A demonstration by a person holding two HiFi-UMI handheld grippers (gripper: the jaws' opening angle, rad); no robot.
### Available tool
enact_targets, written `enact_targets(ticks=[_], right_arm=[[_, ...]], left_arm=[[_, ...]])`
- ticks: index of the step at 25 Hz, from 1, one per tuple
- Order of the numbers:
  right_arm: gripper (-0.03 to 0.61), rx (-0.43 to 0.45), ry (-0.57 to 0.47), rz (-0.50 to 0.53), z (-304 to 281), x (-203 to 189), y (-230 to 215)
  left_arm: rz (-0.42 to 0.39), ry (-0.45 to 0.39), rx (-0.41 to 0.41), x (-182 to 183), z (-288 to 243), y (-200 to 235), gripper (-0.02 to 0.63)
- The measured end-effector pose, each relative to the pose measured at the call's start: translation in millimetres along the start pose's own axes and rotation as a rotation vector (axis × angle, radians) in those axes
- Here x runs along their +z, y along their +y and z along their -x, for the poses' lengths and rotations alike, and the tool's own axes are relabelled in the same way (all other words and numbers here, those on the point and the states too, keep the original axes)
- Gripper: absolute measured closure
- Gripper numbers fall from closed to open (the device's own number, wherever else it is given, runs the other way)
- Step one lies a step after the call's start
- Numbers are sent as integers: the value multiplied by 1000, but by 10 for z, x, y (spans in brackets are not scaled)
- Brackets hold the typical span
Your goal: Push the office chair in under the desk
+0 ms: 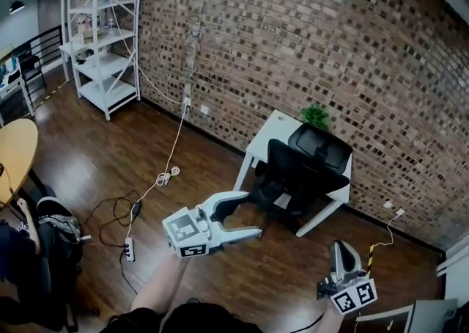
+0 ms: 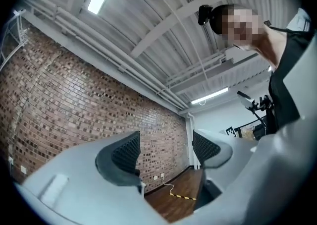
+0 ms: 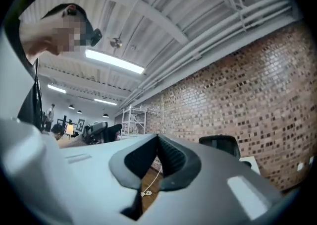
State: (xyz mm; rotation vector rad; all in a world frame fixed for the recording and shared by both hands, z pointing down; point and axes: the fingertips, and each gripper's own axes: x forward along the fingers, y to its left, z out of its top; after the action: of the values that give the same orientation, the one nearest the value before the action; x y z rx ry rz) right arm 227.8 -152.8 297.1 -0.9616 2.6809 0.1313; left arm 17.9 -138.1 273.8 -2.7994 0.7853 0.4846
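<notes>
Both my claws were held out above the wooden floor (image 1: 95, 155): my left gripper (image 1: 251, 214) stood released, jaws wide with nothing between them, while my right gripper (image 1: 343, 251) was clenched tight on nothing. Ahead, the black office chair (image 1: 304, 174) sat against the front edge of the white desk (image 1: 272, 127), its back towards me, well apart from both claws. A green plant (image 1: 315, 115) stood at the desk's rear edge, by the brick wall (image 1: 293, 45).

place: office | evidence: white desk (image 1: 273, 128), office chair (image 1: 311, 172), brick wall (image 1: 293, 38), metal shelving (image 1: 107, 67), wood floor (image 1: 95, 149)
</notes>
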Motion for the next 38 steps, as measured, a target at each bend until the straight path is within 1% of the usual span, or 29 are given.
enact_targets(ticks=[2,4,8,10,13,17,22,27,32,38], right_arm=[[575,5,19,63,-2,115,106],[575,-7,34,86,3,137,108],[575,-11,41,46,-1,162,-89],[575,-21,31,12,88,92,-254],[575,-26,15,-26,158,-108,-396],[575,-14,6,-20,203,-227,-421],[575,-1,-13,-37,226,-323,-500],[575,-1,-18,-25,280,-351,-474],[575,-11,-17,-20,290,-271,-503],[575,-15,-11,-21,361,-405,-544]], left_arm=[[30,-47,5,129,38,-48,181],[49,-66,-24,214,-25,-85,178],[42,-61,-89,392,-284,-188,178],[53,-68,-104,330,-413,-205,178],[55,-76,-107,115,-435,-165,178],[55,-78,-111,-60,-460,-174,178],[65,-84,-113,-209,-542,-141,179],[75,-87,-116,-305,-539,-165,179],[77,-80,-139,-248,-640,-207,179],[78,-81,-143,-359,-645,-238,179]])
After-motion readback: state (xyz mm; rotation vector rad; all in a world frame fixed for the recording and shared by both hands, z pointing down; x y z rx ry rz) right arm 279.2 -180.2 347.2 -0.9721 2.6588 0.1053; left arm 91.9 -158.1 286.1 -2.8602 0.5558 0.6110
